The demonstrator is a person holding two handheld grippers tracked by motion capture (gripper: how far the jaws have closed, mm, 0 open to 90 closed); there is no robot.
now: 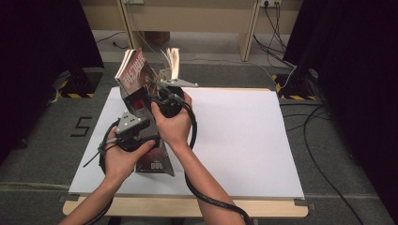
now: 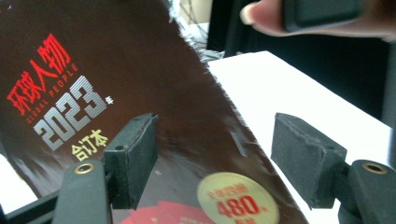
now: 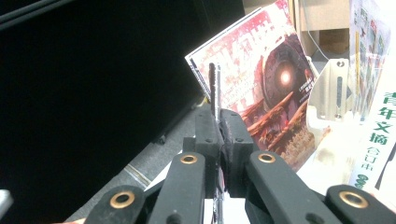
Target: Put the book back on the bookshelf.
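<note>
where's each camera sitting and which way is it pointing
High view: above the person's side, looking forward and down on the white table; both forearms, left gripper and right gripper show.
Left gripper view: rides the left gripper, looking along its open jaws at the dark magazine; a fingertip shows at top.
Right gripper view: rides the right gripper, jaws shut on a thin magazine edge, facing the upright magazines.
Shared: high and right gripper views both show the upright magazines.
</note>
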